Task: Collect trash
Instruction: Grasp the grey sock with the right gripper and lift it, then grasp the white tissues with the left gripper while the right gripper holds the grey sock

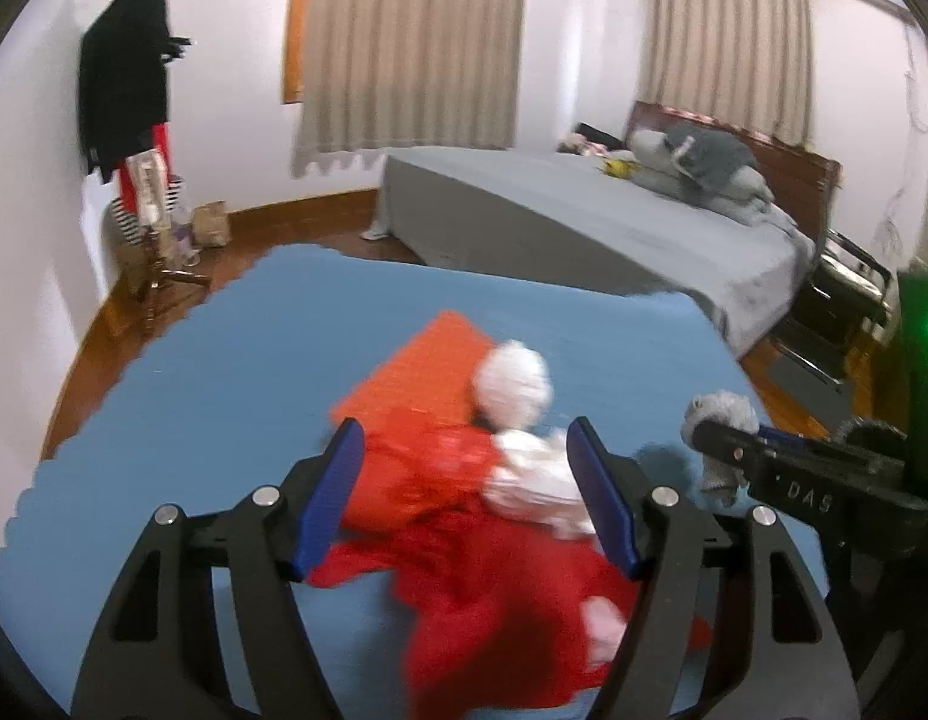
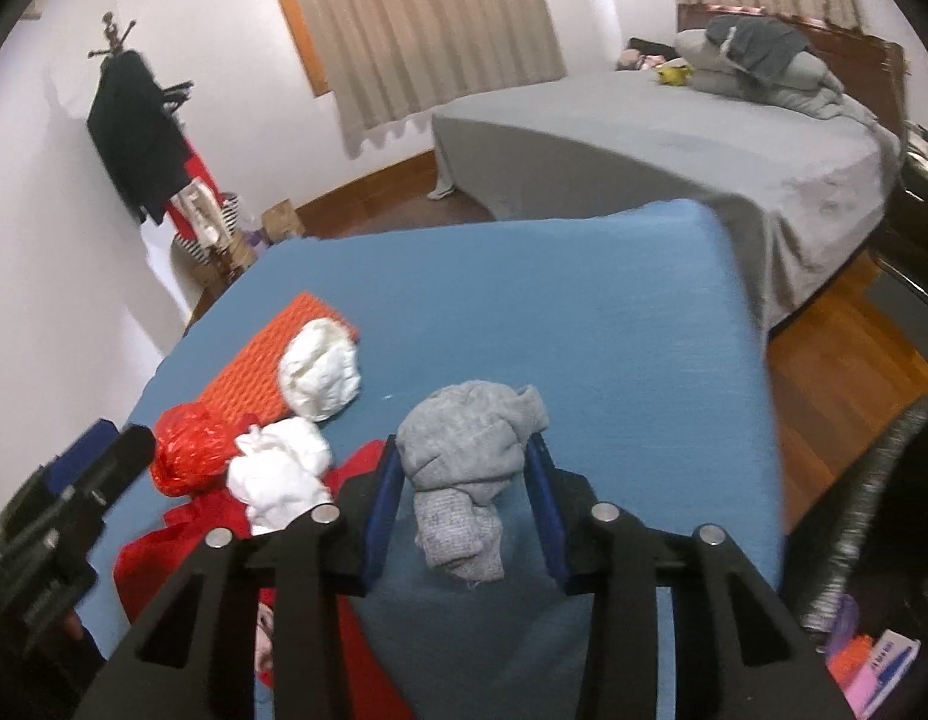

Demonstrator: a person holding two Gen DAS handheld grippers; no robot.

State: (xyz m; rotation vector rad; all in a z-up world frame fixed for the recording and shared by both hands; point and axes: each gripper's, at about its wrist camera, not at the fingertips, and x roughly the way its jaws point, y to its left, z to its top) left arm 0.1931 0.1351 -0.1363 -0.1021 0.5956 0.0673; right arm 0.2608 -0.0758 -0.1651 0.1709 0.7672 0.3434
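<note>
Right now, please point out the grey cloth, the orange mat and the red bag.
grey cloth [image 2: 464, 444]: right wrist view, its bunched upper part.
orange mat [image 2: 266, 360]: right wrist view, its ribbed middle.
red bag [image 2: 188, 450]: right wrist view, its crumpled top.

Dim even indoor light; heavy fisheye bending; dark corners; motion blur throughout.

Place: a bedroom in a home.
Bed: a wide bed with a grey sheet [image 1: 583, 216], grey pillows and a rumpled grey blanket [image 1: 697, 165] piled at its dark wooden headboard [image 1: 817, 180].
Windows: two, wood-framed, covered by beige pleated curtains [image 1: 404, 42].
Corner: a wooden coat stand hung with a black garment [image 1: 125, 78], beside white walls.
Floor: polished reddish-brown wooden boards [image 2: 847, 354] with matching skirting.
Foreground: a surface covered in blue cloth [image 2: 583, 312].
</note>
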